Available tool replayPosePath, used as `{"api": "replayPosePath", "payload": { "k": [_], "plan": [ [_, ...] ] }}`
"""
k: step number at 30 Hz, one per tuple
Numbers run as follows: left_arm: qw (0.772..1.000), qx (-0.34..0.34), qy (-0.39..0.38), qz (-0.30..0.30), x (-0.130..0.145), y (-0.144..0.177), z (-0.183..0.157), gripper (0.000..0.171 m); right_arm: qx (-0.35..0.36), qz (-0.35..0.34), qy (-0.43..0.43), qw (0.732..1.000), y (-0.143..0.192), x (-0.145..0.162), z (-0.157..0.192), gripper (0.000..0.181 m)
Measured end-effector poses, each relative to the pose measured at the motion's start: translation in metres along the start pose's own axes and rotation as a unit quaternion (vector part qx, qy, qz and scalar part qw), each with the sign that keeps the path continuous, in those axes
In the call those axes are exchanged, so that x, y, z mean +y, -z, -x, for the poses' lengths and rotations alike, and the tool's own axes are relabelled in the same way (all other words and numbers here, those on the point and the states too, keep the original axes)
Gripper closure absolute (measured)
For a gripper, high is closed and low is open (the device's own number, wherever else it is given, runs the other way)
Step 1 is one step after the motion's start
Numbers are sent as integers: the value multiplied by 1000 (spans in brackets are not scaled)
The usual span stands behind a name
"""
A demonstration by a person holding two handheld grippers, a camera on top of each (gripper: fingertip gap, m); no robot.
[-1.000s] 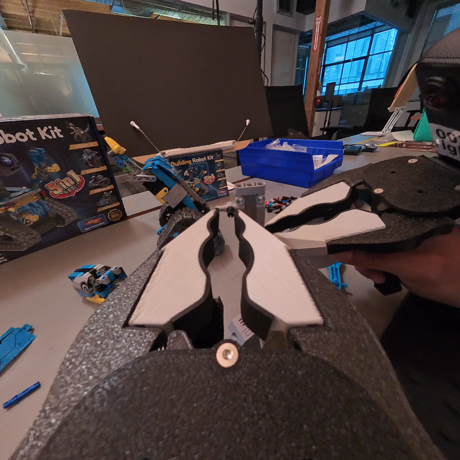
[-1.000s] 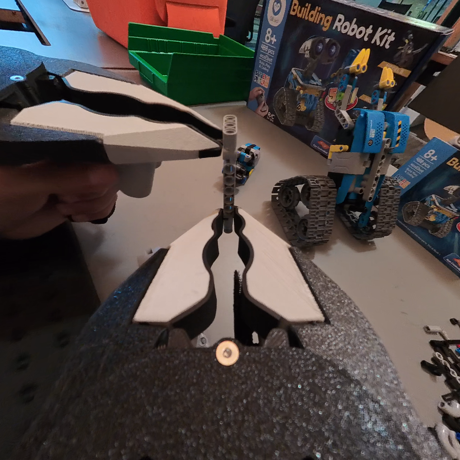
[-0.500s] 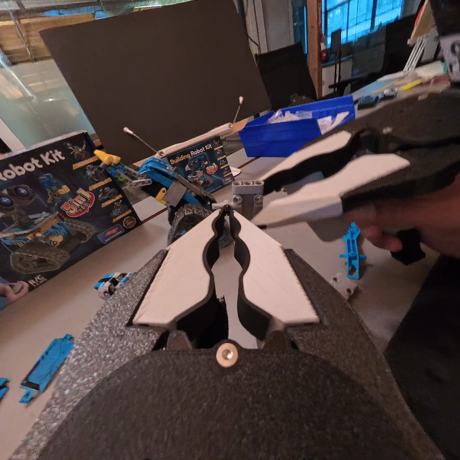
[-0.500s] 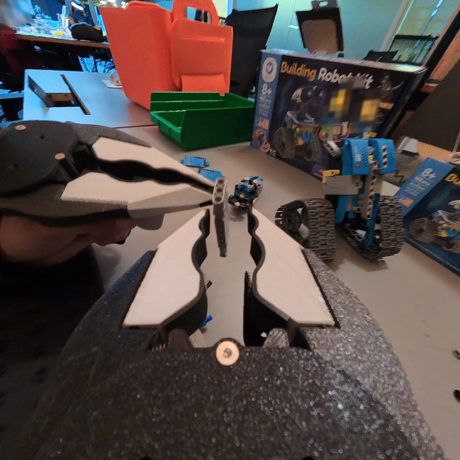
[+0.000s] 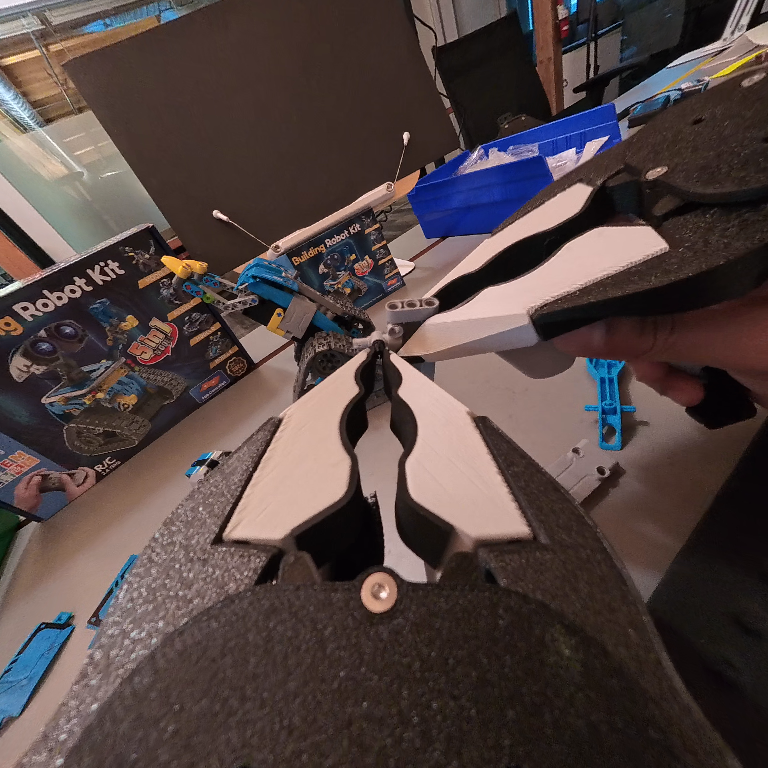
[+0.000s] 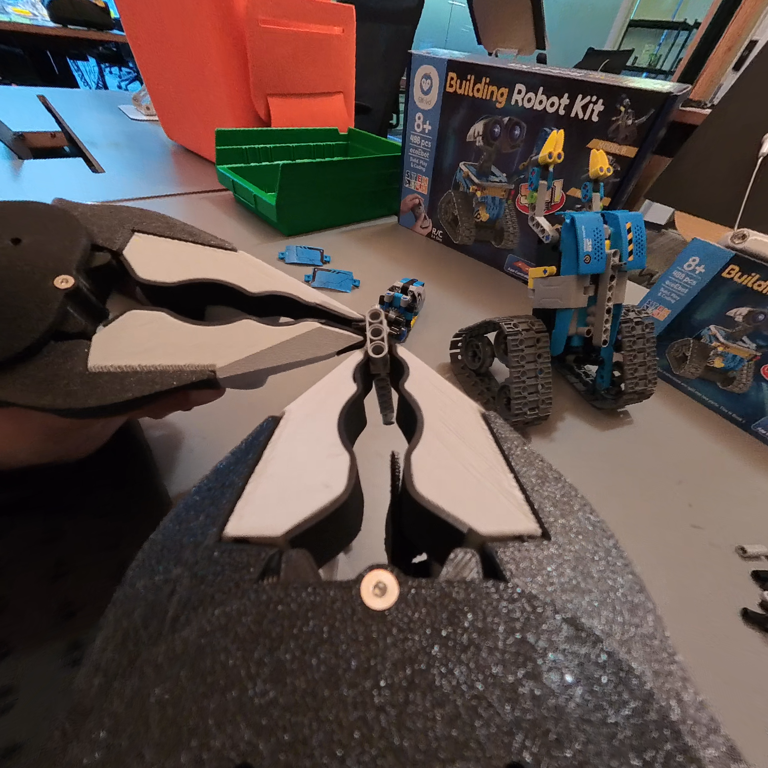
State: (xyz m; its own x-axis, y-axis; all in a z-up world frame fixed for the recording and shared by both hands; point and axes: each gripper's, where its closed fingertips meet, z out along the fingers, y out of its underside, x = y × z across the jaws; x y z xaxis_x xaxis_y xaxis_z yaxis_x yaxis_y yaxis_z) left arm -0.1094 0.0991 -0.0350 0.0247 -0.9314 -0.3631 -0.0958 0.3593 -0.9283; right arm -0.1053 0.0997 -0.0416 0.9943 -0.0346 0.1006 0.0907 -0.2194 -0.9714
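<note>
**A:** Quick one. What am I holding?

**B:** The grey beam (image 6: 377,332), a holed strip, stands upright in the air over the table (image 6: 623,519). My right gripper (image 6: 380,358) is clamped on its lower part. The three top holes stick out above the tips.

**A:** And the left?

**B:** My left gripper (image 5: 377,352) is pinched tight on a small pin (image 5: 365,341), pale grey and hard to make out. Its tips press against the side of the beam near the top holes. The two grippers meet at roughly a right angle. A hand (image 5: 665,357) wraps the right grip.

**A:** What's around it?

**B:** A tracked robot model (image 6: 582,332), blue and grey, stands just beyond the beam. A small blue-and-white sub-build (image 6: 403,295) and two flat blue panels (image 6: 332,277) lie behind the tips. A blue frame piece (image 5: 606,399) and a grey plate (image 5: 582,469) lie on the right side.

**A:** Room?

**B:** The tabletop is pale grey. A big kit box (image 6: 519,166) and a small kit box (image 6: 715,311) stand at the back. There's a green bin (image 6: 307,178), an orange bag (image 6: 249,75) and a blue bin (image 5: 498,187) holding clear bags. A black board (image 5: 249,124) leans behind, with an office beyond.
</note>
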Motion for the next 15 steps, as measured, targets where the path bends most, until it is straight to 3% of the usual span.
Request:
{"api": "replayPosePath", "payload": {
  "k": [5, 6, 7, 8, 9, 15],
  "plan": [
    [1000, -8, -1, 6, 2, -1, 3, 171, -18, -3, -58, 998, -4, 2, -2, 176],
    [1000, -14, 0, -6, -2, 3, 5, 170, 53, 18, -64, 996, -3, 12, -29, 176],
    [999, -27, -4, -33, -11, 11, 9, 171, 78, 8, -98, 992, 5, 13, -58, 176],
    [998, -38, -15, -37, -13, 15, 11, 171, 78, -15, -169, 982, 15, 12, -83, 176],
    [999, -37, -16, -28, -8, 14, 10, 171, 71, -19, -174, 982, 20, 13, -92, 176],
    [998, 18, 60, -14, 3, 5, 9, 170, -27, -27, -121, 992, 10, 2, -49, 176]
  ]
}}
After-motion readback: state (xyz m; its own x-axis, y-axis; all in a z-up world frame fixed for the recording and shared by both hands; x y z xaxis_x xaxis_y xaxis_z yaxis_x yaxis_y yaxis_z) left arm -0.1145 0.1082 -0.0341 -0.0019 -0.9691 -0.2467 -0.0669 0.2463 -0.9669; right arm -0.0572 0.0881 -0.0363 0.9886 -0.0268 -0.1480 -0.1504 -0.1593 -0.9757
